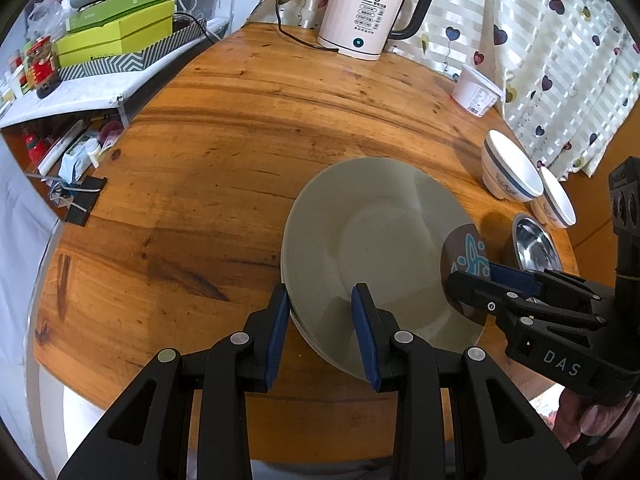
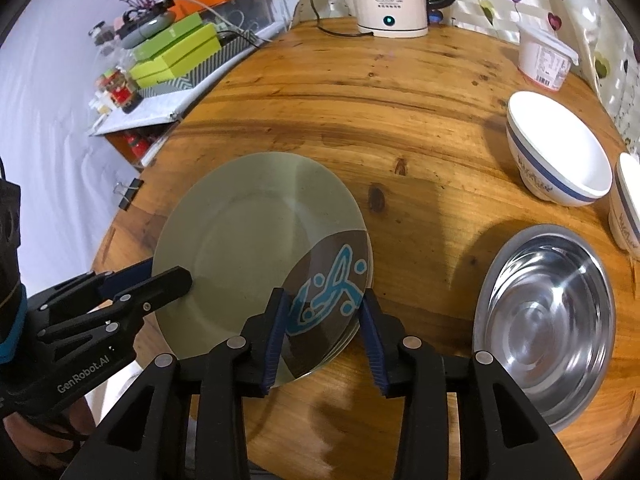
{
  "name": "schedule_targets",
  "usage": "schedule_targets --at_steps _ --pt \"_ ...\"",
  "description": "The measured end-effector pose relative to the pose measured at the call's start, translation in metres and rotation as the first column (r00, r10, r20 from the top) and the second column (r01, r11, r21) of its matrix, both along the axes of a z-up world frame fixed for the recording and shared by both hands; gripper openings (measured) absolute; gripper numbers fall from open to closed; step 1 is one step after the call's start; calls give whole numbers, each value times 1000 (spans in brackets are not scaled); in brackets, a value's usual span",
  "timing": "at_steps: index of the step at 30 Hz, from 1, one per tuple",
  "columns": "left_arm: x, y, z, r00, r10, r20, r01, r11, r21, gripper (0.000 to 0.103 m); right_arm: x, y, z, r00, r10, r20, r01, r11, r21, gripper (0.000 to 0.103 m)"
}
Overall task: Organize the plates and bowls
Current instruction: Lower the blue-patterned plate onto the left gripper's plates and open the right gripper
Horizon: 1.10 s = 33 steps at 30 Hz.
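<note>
We see a round wooden table [image 2: 360, 92] bearing a grey-green plate stack [image 2: 248, 240], whose top plate carries a brown patch with a blue motif. To its right sits an empty steel bowl [image 2: 548, 316], then two empty white bowls [image 2: 560, 152] with blue bands. Our left gripper [image 1: 320, 332] pinches the stack's near-left rim. Our right gripper [image 2: 324, 332] straddles the patterned edge, jaws part open; contact is unclear.

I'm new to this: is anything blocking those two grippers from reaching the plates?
Nothing visible does. The left gripper and the right gripper already straddle opposite rims of the stacked plates. The steel bowl and white bowls stand apart, on the right gripper's side.
</note>
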<state>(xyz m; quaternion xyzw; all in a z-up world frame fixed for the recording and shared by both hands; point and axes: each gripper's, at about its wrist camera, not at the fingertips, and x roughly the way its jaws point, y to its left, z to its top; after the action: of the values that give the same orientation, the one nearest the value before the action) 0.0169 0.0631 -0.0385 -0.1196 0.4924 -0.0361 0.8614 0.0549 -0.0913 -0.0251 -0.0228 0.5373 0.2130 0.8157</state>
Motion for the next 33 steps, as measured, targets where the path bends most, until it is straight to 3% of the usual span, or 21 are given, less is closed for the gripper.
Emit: schedule_targets --at_steps 19,33 --pt "1 -1 1 1000 -1 18 1 1000 6 33 -2 0 -2 1000 10 26 -9 999 -35 39" --pt "5 1 6 999 17 40 -18 1000 24 33 -3 -10 3 999 5 49 -5 1000 -3 41"
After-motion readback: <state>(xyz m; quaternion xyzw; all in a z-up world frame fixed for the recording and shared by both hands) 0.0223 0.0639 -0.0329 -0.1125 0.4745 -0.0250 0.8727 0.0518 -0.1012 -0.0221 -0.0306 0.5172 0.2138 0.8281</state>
